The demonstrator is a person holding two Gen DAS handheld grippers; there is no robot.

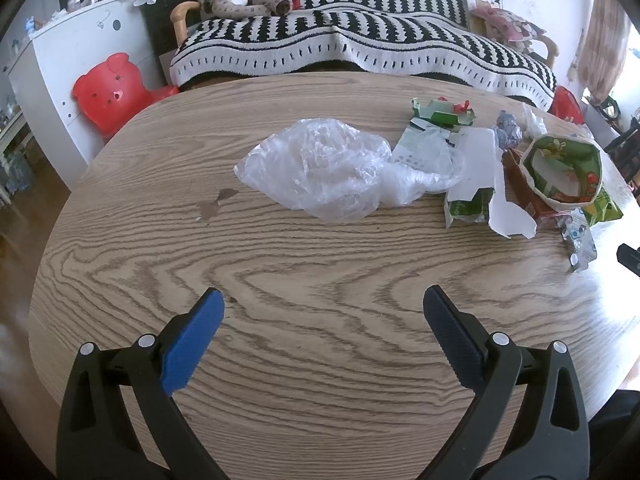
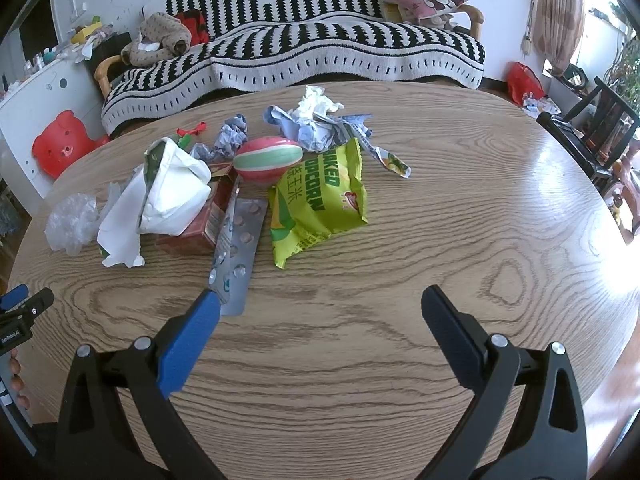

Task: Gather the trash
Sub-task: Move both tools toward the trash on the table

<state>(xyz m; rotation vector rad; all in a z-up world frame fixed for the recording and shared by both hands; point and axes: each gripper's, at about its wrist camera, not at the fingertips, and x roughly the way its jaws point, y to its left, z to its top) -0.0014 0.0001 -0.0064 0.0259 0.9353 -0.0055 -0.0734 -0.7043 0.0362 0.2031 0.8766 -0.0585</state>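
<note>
Trash lies scattered on a wooden table [image 1: 280,272]. A crumpled clear plastic bag [image 1: 320,168] lies ahead of my left gripper [image 1: 324,300], which is open and empty above the wood. To its right sit torn white paper [image 1: 508,208] and a torn green carton [image 1: 564,168]. My right gripper [image 2: 320,300] is open and empty too; its left fingertip is beside a silver pill blister [image 2: 238,252]. Beyond lie a green popcorn bag [image 2: 316,200], a striped ball [image 2: 267,159], a red box [image 2: 204,224], a torn white carton [image 2: 168,196] and crumpled paper [image 2: 316,110].
A sofa under a black-and-white striped blanket [image 1: 360,48] stands behind the table [image 2: 440,220]. A red bear-shaped stool [image 1: 108,92] sits by a white cabinet [image 1: 52,64] at the left. Dark chairs [image 2: 600,128] stand at the right. The left gripper's tip [image 2: 20,308] shows at the left edge.
</note>
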